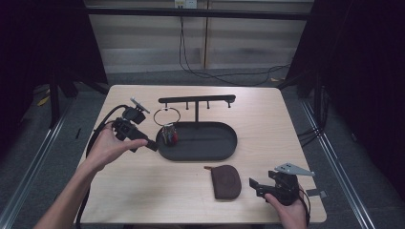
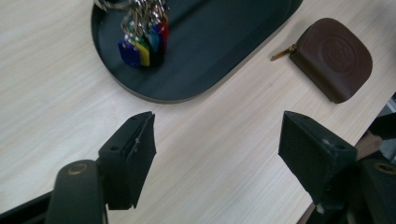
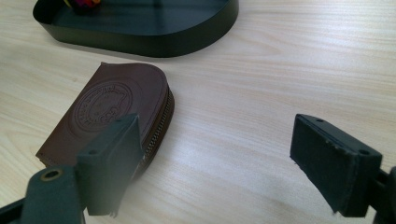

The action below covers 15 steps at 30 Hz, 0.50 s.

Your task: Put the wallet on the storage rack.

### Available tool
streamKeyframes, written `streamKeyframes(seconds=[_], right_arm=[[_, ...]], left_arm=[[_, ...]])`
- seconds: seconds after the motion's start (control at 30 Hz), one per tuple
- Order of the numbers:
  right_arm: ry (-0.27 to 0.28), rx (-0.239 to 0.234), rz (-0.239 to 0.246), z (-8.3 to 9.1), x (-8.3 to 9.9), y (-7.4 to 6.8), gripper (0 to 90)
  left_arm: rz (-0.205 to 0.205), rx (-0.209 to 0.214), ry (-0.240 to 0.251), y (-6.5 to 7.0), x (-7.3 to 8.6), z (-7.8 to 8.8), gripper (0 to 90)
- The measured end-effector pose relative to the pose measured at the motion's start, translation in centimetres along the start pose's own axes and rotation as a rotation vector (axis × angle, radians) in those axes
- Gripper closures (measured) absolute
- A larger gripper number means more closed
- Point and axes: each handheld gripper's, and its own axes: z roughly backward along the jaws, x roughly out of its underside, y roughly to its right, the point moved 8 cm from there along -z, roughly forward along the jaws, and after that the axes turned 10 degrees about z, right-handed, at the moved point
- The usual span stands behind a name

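A bunch of keys with coloured tags (image 1: pixel 168 134) on a large wire ring lies in the left end of a black oval tray (image 1: pixel 210 140). My left gripper (image 1: pixel 149 143) hovers just left of the tray; its jaws stand wide apart with nothing between them. In the left gripper view the gripper (image 2: pixel 217 140) is over bare wood, with the keys (image 2: pixel 142 44) and the tray (image 2: pixel 210 46) ahead. A brown leather zip pouch (image 1: pixel 226 181) lies in front of the tray. My right gripper (image 1: pixel 255 186) rests open just right of it. In the right gripper view the gripper (image 3: pixel 217 149) has the pouch (image 3: pixel 112 107) beside its left jaw.
A black T-shaped hanger bar with pegs (image 1: pixel 197 100) rises from the back of the tray. The pouch (image 2: pixel 334 56) is also in the left gripper view. The tray's wall (image 3: pixel 154 44) stands behind the pouch. Bare wood lies on the table's right half.
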Motion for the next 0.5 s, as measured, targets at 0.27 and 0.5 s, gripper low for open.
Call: streamKeyframes(seconds=[0.27, 0.5], right_arm=[[-0.006, -0.005, 0.012, -0.2, -0.1, -0.2, 16.5], [-0.003, -0.005, 0.011, -0.1, -0.1, -0.2, 16.5]], left_arm=[[0.064, 0.032, 0.039, -1.2, 4.1, -2.8, 22.5], [0.046, 0.059, 0.112, -1.1, 6.2, -3.3, 16.9]])
